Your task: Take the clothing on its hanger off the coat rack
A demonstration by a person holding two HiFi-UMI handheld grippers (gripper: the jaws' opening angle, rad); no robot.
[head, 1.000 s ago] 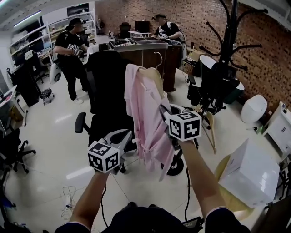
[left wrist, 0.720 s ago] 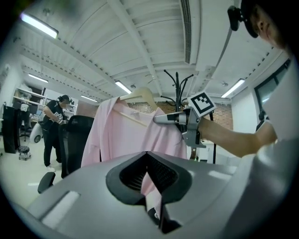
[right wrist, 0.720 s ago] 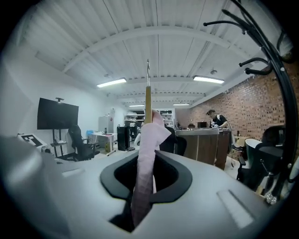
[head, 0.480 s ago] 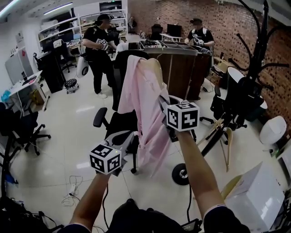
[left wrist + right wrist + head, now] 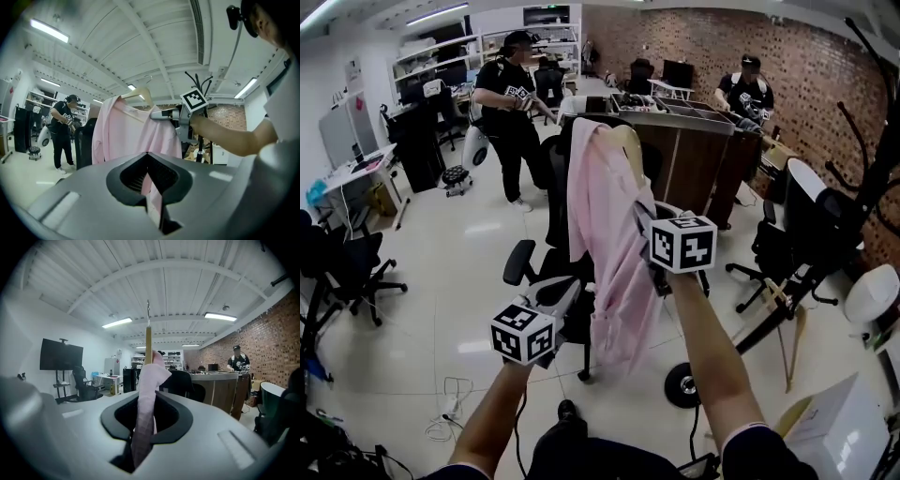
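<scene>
Removal step, near done as I judge it: clothing is off the rack.
Head view: pink garment (image 5: 605, 234) on hanger (image 5: 623, 141), well apart from coat rack (image 5: 872, 178). Left gripper view: left gripper (image 5: 154, 206) jaws nip a pink strip. Right gripper view: right gripper (image 5: 140, 446) jaws narrow, clamping the cloth-covered hanger; next I need a steady carry.

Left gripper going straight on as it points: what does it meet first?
The pink garment: the left gripper is shut on its edge, and the rest hangs right ahead. The right gripper looks further back.
</scene>
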